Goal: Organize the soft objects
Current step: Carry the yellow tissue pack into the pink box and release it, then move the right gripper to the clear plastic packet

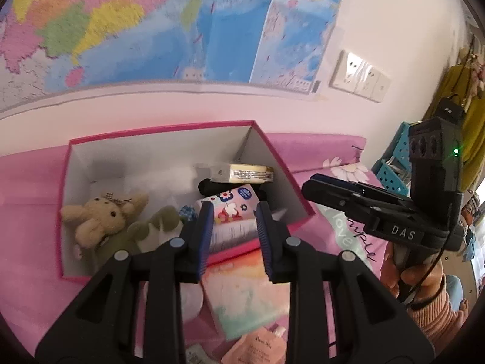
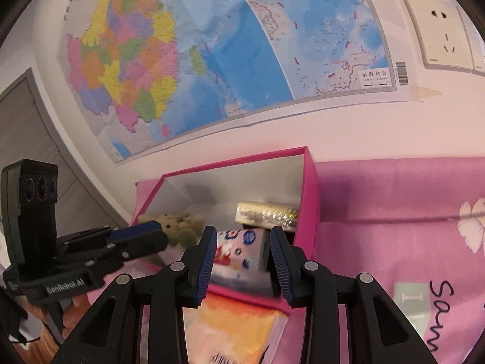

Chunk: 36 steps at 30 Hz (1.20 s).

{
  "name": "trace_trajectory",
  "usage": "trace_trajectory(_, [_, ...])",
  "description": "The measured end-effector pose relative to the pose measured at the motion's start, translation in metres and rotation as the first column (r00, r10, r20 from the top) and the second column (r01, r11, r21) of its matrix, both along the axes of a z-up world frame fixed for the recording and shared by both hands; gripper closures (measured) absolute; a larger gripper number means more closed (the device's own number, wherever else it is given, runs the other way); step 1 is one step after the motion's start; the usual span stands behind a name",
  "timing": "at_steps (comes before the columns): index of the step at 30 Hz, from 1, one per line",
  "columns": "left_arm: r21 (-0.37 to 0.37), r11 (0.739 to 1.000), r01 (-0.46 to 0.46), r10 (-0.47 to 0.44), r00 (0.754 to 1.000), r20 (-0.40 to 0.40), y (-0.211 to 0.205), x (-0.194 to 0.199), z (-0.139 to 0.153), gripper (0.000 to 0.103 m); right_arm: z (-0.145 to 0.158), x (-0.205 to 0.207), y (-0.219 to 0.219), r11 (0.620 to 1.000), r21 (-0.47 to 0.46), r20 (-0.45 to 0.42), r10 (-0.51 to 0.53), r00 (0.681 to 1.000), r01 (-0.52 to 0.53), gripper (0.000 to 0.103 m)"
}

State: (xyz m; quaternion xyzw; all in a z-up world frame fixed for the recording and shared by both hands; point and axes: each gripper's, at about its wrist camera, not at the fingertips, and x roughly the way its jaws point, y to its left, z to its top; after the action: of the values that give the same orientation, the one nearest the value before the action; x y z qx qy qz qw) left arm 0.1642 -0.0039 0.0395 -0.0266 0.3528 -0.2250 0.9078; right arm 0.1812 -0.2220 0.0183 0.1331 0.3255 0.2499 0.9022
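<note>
A pink box [image 1: 151, 135] with a white inside stands on the pink bed cover against the wall; it also shows in the right wrist view [image 2: 309, 188]. Inside lie a beige plush bunny [image 1: 100, 215], a green plush toy [image 1: 157, 224], a flowered tissue pack [image 1: 230, 201], a yellow pack [image 1: 248, 174] and something black. My left gripper [image 1: 232, 239] is open and empty above the box's near wall. My right gripper [image 2: 242, 261] is open and empty over the box's near right corner, the flowered tissue pack [image 2: 239, 251] between its fingers in view.
An orange and white tissue pack [image 1: 242, 291] lies in front of the box, also seen in the right wrist view [image 2: 233, 327]. A pink pouch [image 1: 257, 345] lies nearer. A map [image 2: 212, 45] and wall sockets [image 1: 357, 75] are behind. A blue crate [image 1: 394, 166] stands to the right.
</note>
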Motion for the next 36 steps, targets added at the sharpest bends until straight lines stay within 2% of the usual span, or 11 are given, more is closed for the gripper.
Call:
trace_trajectory(8, [0.007,1.0,0.015,-0.016,0.997,0.072,0.027,-0.056,0.003,0.067,0.01,-0.049,0.002,0.997,0.014,0.042,0.077,0.996,-0.077,0.065])
trace_trajectory(11, [-0.008,1.0,0.007,-0.007,0.998,0.064,0.038,-0.07,-0.003,0.064,0.009,-0.07,0.01,0.992,0.012,0.046,0.129,0.991,-0.129,0.064])
trace_trajectory(14, [0.004,1.0,-0.02,0.02,0.999,0.043,0.051,-0.086,-0.017,0.064,0.004,-0.093,0.026,0.981,-0.015,0.052,0.196,0.979,-0.195,0.064])
trace_trajectory(17, [0.006,0.999,-0.048,0.048,0.999,0.0,0.063,-0.095,-0.033,0.064,-0.008,-0.115,0.051,0.953,-0.043,0.031,0.303,0.953,-0.301,0.064])
trace_trajectory(23, [0.018,0.991,-0.133,0.134,0.985,-0.105,0.092,-0.109,-0.071,0.064,-0.051,-0.124,0.107,0.899,-0.076,-0.095,0.424,0.9,-0.432,0.064])
trace_trajectory(26, [0.01,0.988,-0.157,0.157,0.977,-0.145,0.102,-0.117,-0.083,0.064,-0.067,-0.122,0.128,0.89,-0.122,-0.133,0.423,0.896,-0.439,0.064])
trace_trajectory(29, [0.01,0.984,-0.176,0.175,0.969,-0.175,0.108,-0.123,-0.093,0.064,-0.077,-0.115,0.138,0.891,-0.111,-0.165,0.421,0.892,-0.441,0.064])
trace_trajectory(34, [0.01,0.983,-0.184,0.182,0.959,-0.217,0.113,-0.128,-0.109,0.064,-0.086,-0.102,0.147,0.903,-0.136,-0.186,0.382,0.905,-0.409,0.064])
trace_trajectory(36, [0.017,0.982,-0.189,0.188,0.954,-0.234,0.114,-0.129,-0.115,0.064,-0.09,-0.095,0.151,0.905,-0.133,-0.201,0.374,0.905,-0.403,0.059])
